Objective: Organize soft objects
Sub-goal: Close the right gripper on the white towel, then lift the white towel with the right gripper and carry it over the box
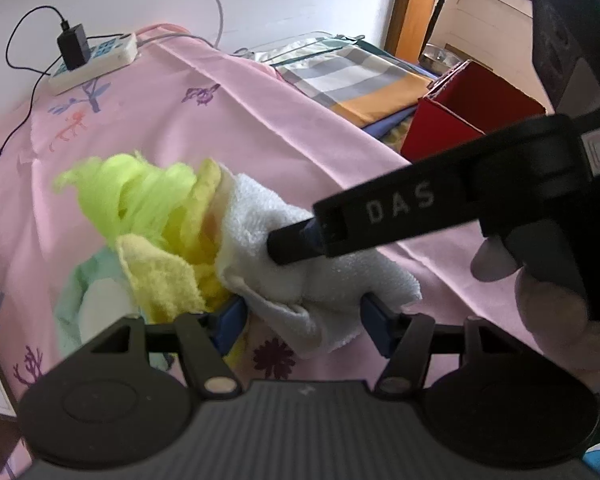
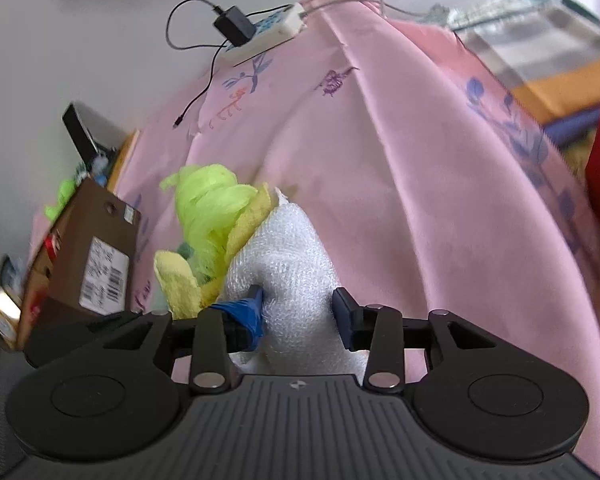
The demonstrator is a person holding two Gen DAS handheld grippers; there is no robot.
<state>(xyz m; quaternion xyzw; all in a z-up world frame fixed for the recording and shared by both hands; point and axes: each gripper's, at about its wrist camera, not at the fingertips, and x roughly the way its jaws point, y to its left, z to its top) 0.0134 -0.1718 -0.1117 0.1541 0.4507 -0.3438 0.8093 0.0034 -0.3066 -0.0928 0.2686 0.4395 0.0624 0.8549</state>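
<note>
White letters "DAS" stand on the black finger of the right gripper [image 1: 292, 246]. The barcode label [image 2: 102, 276] on the brown cardboard box [image 2: 88, 252] is too blurred to read.
</note>
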